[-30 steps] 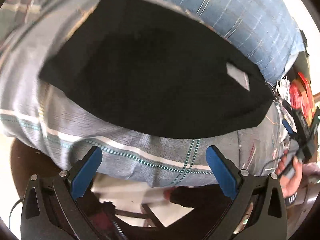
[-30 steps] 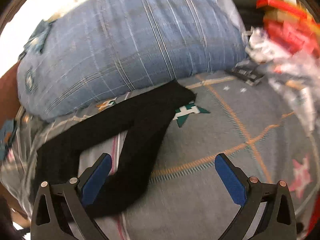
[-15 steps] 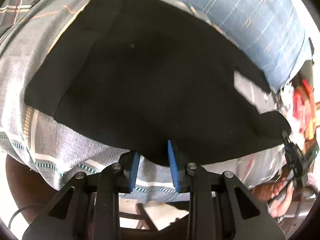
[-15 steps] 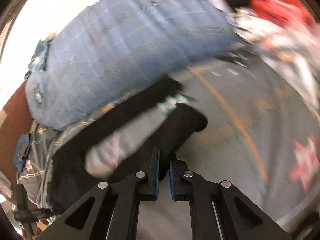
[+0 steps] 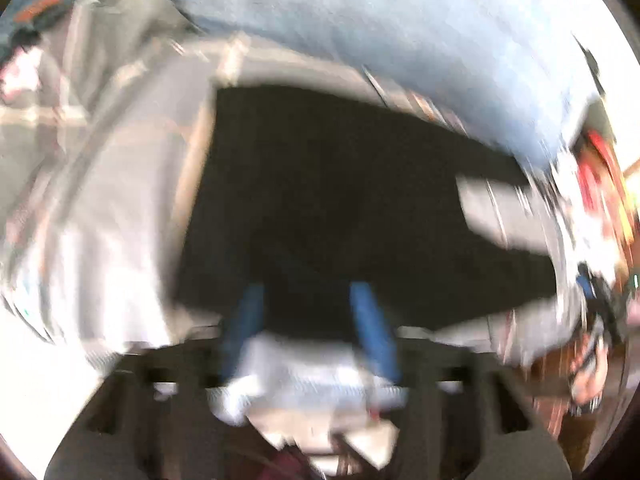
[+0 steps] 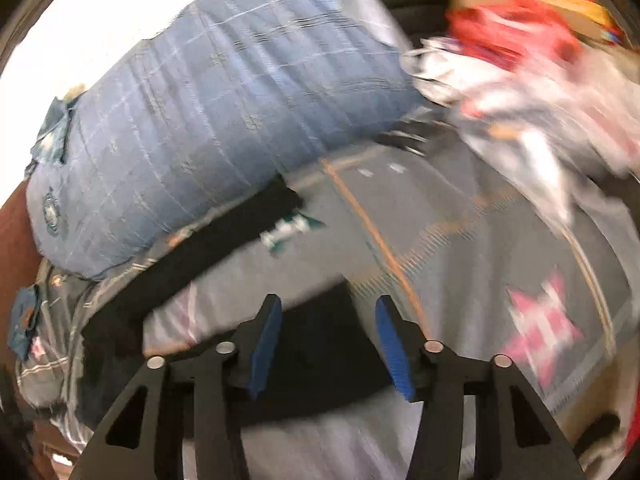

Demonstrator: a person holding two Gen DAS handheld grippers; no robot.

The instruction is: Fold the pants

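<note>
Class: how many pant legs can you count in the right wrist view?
2. One leg runs along the blue pillow; the other leg lies between the right gripper's open blue fingers.

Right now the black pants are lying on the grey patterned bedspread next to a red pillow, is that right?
Not quite. The pillow is blue plaid, not red, as the right wrist view shows. The rest holds: the black pants lie on the grey patterned bedspread beside it.

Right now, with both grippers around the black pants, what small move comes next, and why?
Probably shut the right gripper on the near leg of the black fabric pants: its blue pads straddle the cloth, apart. The left gripper is likewise apart, though blurred.
</note>
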